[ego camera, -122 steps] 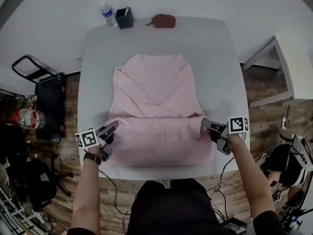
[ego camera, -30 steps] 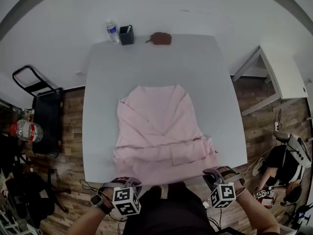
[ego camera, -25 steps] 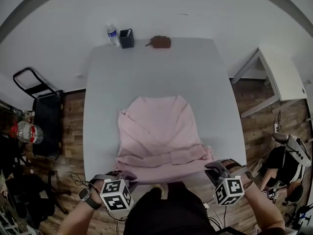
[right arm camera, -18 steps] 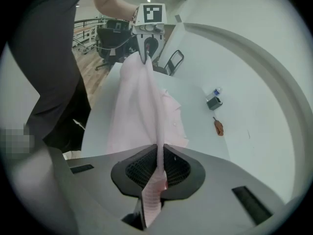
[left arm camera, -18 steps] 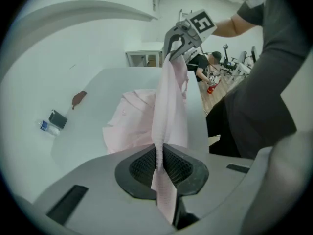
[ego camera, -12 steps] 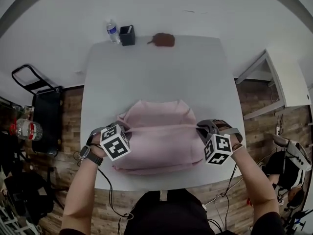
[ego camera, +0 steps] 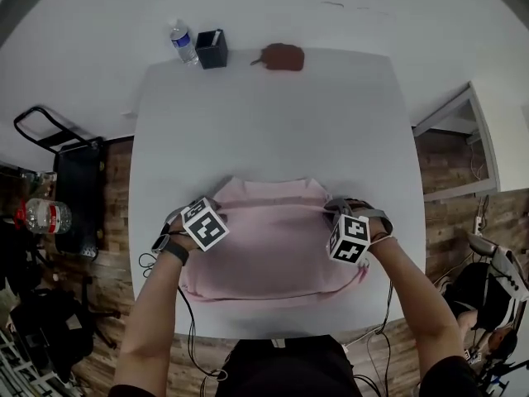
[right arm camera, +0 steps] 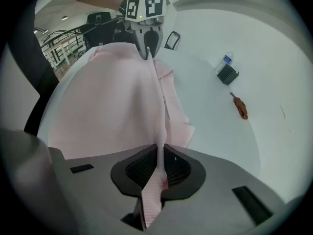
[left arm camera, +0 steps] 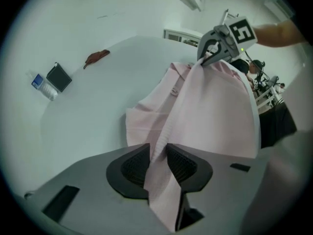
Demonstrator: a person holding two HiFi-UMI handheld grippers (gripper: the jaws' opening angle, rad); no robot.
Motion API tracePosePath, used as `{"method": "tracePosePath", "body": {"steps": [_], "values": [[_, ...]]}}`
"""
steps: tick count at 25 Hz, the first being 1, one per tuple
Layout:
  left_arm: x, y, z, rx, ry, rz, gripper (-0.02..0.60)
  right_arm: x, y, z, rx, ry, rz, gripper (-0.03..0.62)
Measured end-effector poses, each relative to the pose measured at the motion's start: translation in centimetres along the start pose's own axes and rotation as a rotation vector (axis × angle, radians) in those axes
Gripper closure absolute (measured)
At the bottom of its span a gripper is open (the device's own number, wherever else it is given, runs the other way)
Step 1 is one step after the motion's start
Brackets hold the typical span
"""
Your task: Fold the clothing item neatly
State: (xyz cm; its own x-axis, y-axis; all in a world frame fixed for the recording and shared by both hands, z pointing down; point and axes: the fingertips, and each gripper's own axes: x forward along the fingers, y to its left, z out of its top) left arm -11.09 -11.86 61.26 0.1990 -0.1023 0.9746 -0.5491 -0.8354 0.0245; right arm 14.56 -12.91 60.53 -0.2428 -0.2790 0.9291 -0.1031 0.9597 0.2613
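Two grippers, head view: left gripper (ego camera: 217, 206) and right gripper (ego camera: 331, 208) down at far edge of pink garment (ego camera: 273, 255), one at each end of that edge.
Garment place, head view: near half of white table (ego camera: 264, 122), lying as a wide doubled-over block, top layer reaching far edge.
Progress, head view: judged well along; lengthwise fold about laid; letting go left, maybe smoothing or one more fold.
Hidden, head view: jaws under marker cubes; lower layers covered by top panel; near right corner bunched, hard to read.
Left gripper view: jaws have just been opening, now a little apart; cloth edge between pads (left arm camera: 182, 164) but looking slack, not pinched.
Cut off, left gripper view: cloth tail dropping out of frame below jaws.
Right gripper view: jaws clamped tight on thin fold of garment edge, edge stretched across to left gripper.
Hard to tell, right gripper view: whether held edge touches table; draped cloth blocks underside.
Clutter, head view: bottle (ego camera: 183, 44), black holder (ego camera: 212, 50), brown item (ego camera: 281, 56) at far table edge, well apart from garment.
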Motion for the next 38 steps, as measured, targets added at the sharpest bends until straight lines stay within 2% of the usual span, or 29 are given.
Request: {"method": "tracePosePath", "body": {"steps": [4, 5, 6, 9, 14, 16, 18, 21, 24, 28, 32, 35, 38], "values": [[0.8, 1.9, 0.4, -0.085, -0.075, 0.002, 0.428, 1.9, -0.1, -0.6, 0.038, -0.01, 0.01, 0.552], [0.7, 2.3, 0.5, -0.104, -0.1, 0.004, 0.418, 2.1, -0.3, -0.6, 0.056, -0.02, 0.0, 0.543], [0.5, 2.6, 0.6, -0.123, -0.123, 0.011, 0.41, 2.1, -0.7, -0.6, 0.077, -0.032, -0.015, 0.504], [-1.1, 3.6, 0.7, -0.179, -0.193, 0.058, 0.407, 0.7, -2.6, 0.1, 0.154, -0.089, -0.081, 0.444], [-6.0, 4.2, 1.5, -0.247, -0.325, 0.126, 0.408, -4.9, -6.0, 3.4, 0.317, -0.283, -0.246, 0.445], [-8.6, 3.6, 2.2, -0.274, -0.412, 0.138, 0.437, -7.3, -6.1, 5.0, 0.408, -0.374, -0.277, 0.452], [-11.4, 3.0, 2.9, -0.304, -0.503, 0.175, 0.523, -9.5, -5.4, 6.5, 0.497, -0.451, -0.27, 0.503], [-15.2, 0.8, 3.6, -0.33, -0.622, 0.215, 0.558, -12.3, -3.1, 8.7, 0.622, -0.509, -0.218, 0.553], [-18.1, -3.1, 4.3, -0.303, -0.717, 0.22, 0.574, -15.3, -0.3, 10.9, 0.655, -0.567, -0.171, 0.559], [-21.5, -9.7, 5.3, -0.295, -0.86, 0.161, 0.575, -19.2, 3.1, 14.1, 0.658, -0.654, -0.169, 0.568], [-23.8, -16.0, 5.7, -0.305, -0.971, 0.07, 0.575, -21.5, 6.5, 16.6, 0.663, -0.71, -0.207, 0.577], [-24.5, -18.2, 5.1, -0.36, -1.029, 0.025, 0.576, -22.2, 8.3, 17.0, 0.726, -0.736, -0.226, 0.579], [-24.9, -19.2, 4.6, -0.396, -1.059, 0.03, 0.576, -22.7, 9.9, 17.3, 0.765, -0.753, -0.235, 0.58]]}}
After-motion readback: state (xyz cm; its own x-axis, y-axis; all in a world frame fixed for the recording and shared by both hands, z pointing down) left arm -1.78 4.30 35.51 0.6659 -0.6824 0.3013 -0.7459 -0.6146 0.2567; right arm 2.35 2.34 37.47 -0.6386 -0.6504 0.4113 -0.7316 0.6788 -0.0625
